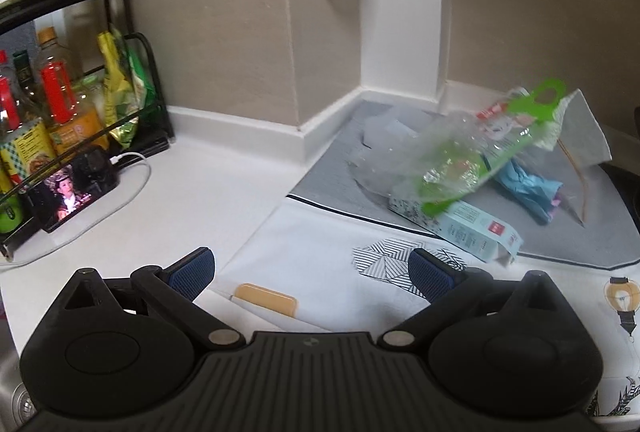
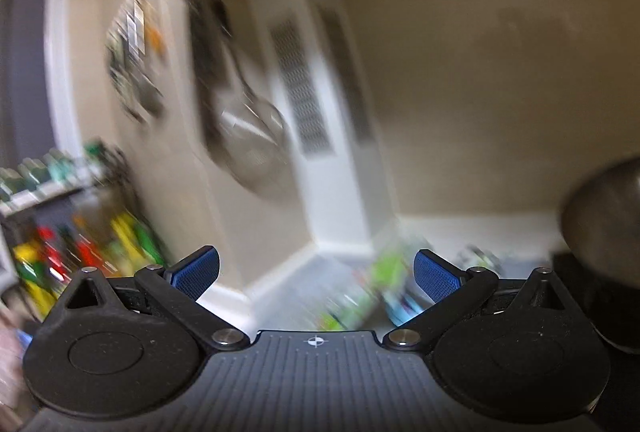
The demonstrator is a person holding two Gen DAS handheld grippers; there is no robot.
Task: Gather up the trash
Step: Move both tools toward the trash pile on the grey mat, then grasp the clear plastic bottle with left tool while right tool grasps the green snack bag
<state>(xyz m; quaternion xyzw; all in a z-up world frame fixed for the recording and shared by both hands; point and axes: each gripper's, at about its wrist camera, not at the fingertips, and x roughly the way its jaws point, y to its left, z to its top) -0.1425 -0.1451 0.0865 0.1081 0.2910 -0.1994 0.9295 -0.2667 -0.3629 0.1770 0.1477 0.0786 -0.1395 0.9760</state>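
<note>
Ahead-right of wide-spread, empty left tool (image 1: pixel 312 274): trash pile (image 1: pixel 476 168) on grey mat (image 1: pixel 320 180); right tool (image 2: pixel 316 274) wide too.

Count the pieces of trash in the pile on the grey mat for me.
4 that I can make out: a green-and-clear plastic bag on top, a light blue carton under its near end, a blue wrapper behind, a clear bag at right. More may be hidden underneath.
</note>
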